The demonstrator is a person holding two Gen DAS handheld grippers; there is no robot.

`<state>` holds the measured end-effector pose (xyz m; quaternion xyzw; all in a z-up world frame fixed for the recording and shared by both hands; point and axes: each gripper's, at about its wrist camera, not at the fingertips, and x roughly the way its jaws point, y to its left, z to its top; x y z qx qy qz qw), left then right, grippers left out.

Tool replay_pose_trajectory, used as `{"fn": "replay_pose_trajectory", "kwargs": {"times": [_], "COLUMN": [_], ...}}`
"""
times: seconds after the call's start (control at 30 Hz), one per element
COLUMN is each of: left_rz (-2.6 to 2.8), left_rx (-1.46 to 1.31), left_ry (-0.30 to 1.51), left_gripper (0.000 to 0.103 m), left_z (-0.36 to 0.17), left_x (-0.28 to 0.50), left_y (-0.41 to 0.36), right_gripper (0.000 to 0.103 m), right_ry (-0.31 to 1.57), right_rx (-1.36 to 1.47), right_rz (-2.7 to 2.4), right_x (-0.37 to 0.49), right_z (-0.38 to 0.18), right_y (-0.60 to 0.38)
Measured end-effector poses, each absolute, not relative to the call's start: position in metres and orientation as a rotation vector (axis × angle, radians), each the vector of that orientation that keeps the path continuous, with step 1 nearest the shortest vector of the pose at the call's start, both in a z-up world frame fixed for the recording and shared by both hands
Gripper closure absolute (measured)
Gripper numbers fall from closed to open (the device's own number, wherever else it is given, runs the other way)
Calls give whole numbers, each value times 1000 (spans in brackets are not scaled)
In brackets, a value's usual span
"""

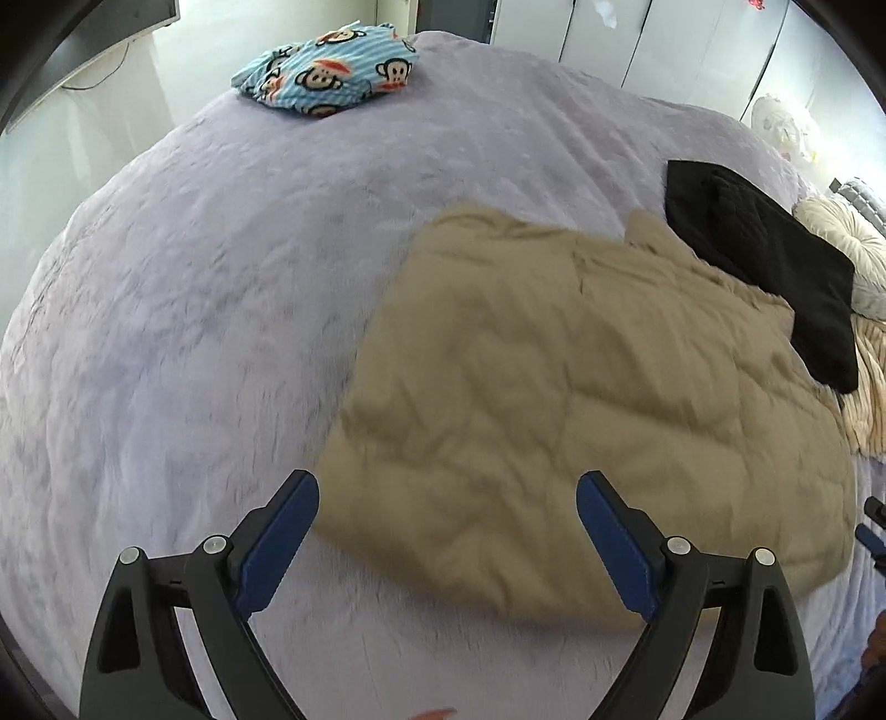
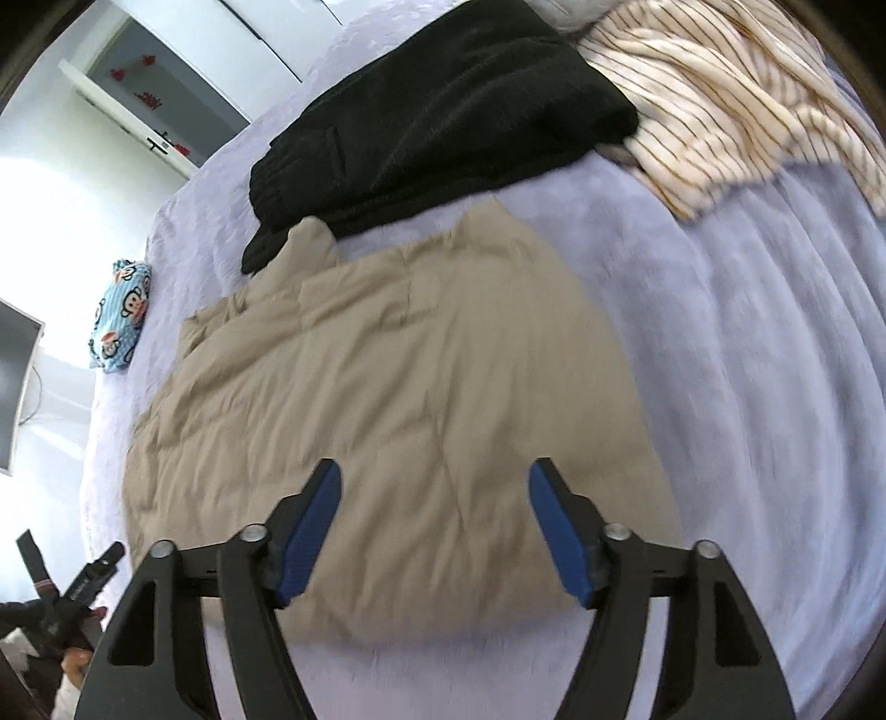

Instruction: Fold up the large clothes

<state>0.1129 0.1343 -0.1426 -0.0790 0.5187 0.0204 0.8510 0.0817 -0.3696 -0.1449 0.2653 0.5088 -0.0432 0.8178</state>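
Observation:
A tan quilted jacket [image 1: 581, 399] lies folded into a rough rectangle on the lilac bed cover [image 1: 194, 310]. It also shows in the right wrist view [image 2: 398, 399]. My left gripper [image 1: 447, 498] is open and empty, hovering over the jacket's near left corner. My right gripper [image 2: 434, 487] is open and empty, hovering over the jacket's near edge. The left gripper shows at the lower left of the right wrist view [image 2: 91, 576].
A black folded garment [image 1: 769, 260] lies against the jacket's far edge, also in the right wrist view [image 2: 443, 116]. A cream striped garment [image 2: 736, 99] lies beyond it. A blue monkey-print bundle [image 1: 332, 69] sits at the bed's far side. White cupboards [image 1: 664, 39] stand behind.

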Motion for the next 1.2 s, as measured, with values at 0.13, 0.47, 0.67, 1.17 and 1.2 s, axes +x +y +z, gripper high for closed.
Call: {"fn": "replay_pose_trajectory", "kwargs": {"times": [0.13, 0.47, 0.67, 1.17, 1.2], "left_rz": [48, 15, 4, -49, -52], "left_rx": [-195, -221, -236, -480, -525], "left_ry": [1125, 1206, 1225, 1243, 1241], "left_gripper": [8, 7, 7, 7, 7], "left_z": [-148, -165, -171, -196, -199], "left_x": [97, 74, 74, 82, 82], "left_y": [133, 114, 109, 131, 136], "right_gripper": [20, 17, 16, 15, 15], "right_ry": [1100, 1150, 1155, 1134, 1125], "right_rx": [583, 719, 804, 1075, 1098], "right_rz": [-72, -41, -37, -37, -34], "right_x": [55, 28, 22, 39, 41], "right_z": [-147, -172, -186, -233, -235], "right_y": [-362, -353, -348, -352, -352]}}
